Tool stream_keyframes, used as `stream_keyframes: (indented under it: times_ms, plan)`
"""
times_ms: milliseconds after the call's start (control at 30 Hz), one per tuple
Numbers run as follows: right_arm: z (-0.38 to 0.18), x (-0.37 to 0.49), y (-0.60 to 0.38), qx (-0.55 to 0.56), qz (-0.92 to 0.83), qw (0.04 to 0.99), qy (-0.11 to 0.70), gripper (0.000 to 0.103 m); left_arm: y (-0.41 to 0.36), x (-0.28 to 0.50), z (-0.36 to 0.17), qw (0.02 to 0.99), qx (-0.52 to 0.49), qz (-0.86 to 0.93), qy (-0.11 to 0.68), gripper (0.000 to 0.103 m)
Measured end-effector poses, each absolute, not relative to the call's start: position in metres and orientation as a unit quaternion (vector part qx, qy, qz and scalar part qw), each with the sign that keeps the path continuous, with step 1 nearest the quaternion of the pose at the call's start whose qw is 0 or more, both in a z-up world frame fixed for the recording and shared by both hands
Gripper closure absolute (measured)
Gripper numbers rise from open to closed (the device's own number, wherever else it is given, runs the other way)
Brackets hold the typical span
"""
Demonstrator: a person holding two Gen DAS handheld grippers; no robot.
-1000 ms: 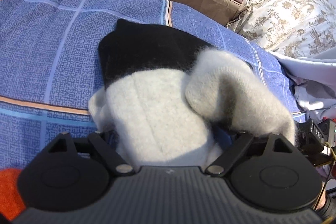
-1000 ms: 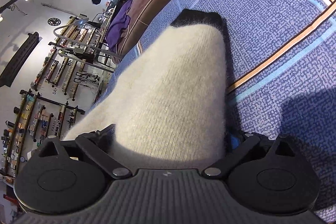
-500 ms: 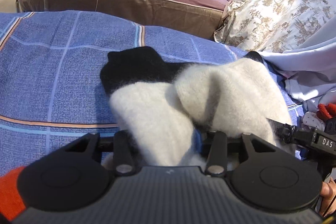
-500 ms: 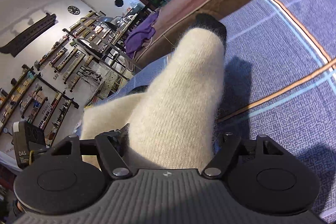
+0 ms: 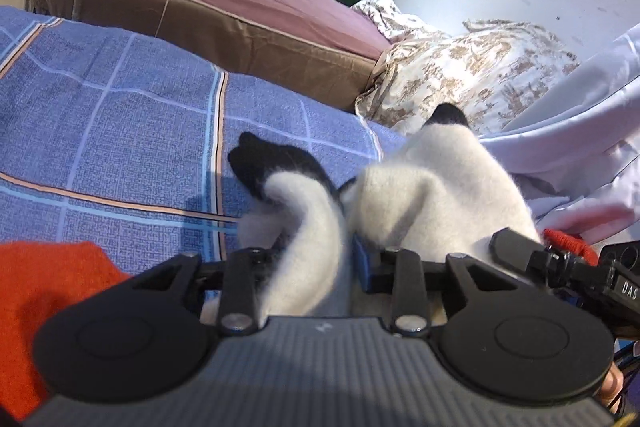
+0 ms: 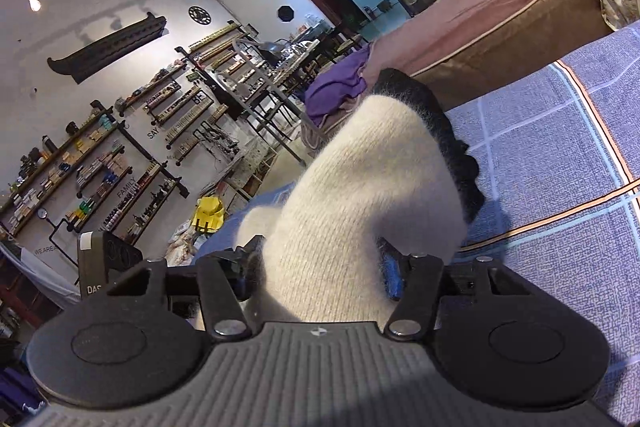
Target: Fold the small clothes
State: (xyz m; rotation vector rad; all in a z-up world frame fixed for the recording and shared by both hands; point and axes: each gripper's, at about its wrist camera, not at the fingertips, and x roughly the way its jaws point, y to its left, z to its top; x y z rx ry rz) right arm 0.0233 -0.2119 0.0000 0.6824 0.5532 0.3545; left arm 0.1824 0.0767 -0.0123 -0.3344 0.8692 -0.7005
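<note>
A fluffy white garment with black ends (image 5: 432,195) is lifted off the blue checked bedsheet (image 5: 120,131). My left gripper (image 5: 316,267) is shut on one white fold of it, whose black end (image 5: 272,163) droops to the sheet. My right gripper (image 6: 316,267) is shut on the other white fold (image 6: 360,195), which stands up with its black edge (image 6: 452,147) on top. The right gripper's body also shows at the right of the left wrist view (image 5: 568,263). Fingertips are hidden in the wool.
An orange knit piece (image 5: 44,291) lies at the lower left. A brown and mauve mattress (image 5: 248,19) borders the sheet behind. A floral duvet (image 5: 460,75) and pale lilac cloth (image 5: 580,147) lie to the right. Shelves (image 6: 100,167) line the far wall.
Both grippers have risen and tilted up, lifting the garment off the sheet. The left gripper's jaws have closed onto the white fold. The black part has bunched and hangs down.
</note>
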Motion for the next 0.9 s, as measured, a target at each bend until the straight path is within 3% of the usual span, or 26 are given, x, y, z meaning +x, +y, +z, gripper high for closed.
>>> stream_keyframes:
  times_ms: [33,67,100,200,233,300,333,400,467,500,700,900]
  plan:
    - [0.005,0.022,-0.207,0.324,0.183,0.890,0.262,0.013,0.082,0.176,-0.002,0.836,-0.166,-0.341,0.395,0.082]
    - [0.009,0.022,-0.203,0.318,0.194,0.891,0.260,0.015,0.087,0.172,0.005,0.830,-0.181,-0.359,0.388,0.096]
    - [0.013,0.023,-0.197,0.308,0.203,0.894,0.256,0.024,0.089,0.170,0.009,0.828,-0.185,-0.359,0.389,0.096]
    - [-0.004,0.042,-0.185,0.305,0.191,0.883,0.303,0.031,0.085,0.164,0.006,0.858,-0.121,-0.300,0.398,0.093]
    - [-0.016,0.043,-0.185,0.302,0.164,0.886,0.310,0.042,0.088,0.163,-0.002,0.849,-0.135,-0.305,0.410,0.091]
    - [-0.042,0.043,-0.189,0.294,0.120,0.884,0.344,0.042,0.100,0.158,-0.016,0.837,-0.153,-0.306,0.427,0.077]
    - [-0.061,0.039,-0.199,0.316,0.099,0.870,0.365,0.041,0.105,0.156,-0.021,0.836,-0.153,-0.301,0.433,0.069]
    - [-0.086,0.029,-0.221,0.366,0.092,0.849,0.371,0.036,0.115,0.149,-0.028,0.841,-0.153,-0.286,0.434,0.029]
    - [-0.092,0.014,-0.242,0.403,0.072,0.844,0.347,0.021,0.119,0.148,-0.035,0.842,-0.136,-0.289,0.436,0.011]
    - [-0.091,0.010,-0.249,0.401,0.061,0.847,0.344,0.000,0.120,0.149,-0.037,0.841,-0.130,-0.289,0.439,0.010]
    - [-0.101,0.006,-0.276,0.442,0.059,0.815,0.370,0.000,0.128,0.157,-0.055,0.840,-0.132,-0.262,0.456,0.004]
    - [-0.122,0.001,-0.272,0.487,0.090,0.753,0.433,0.000,0.060,0.152,-0.089,0.816,-0.072,-0.302,0.487,0.003]
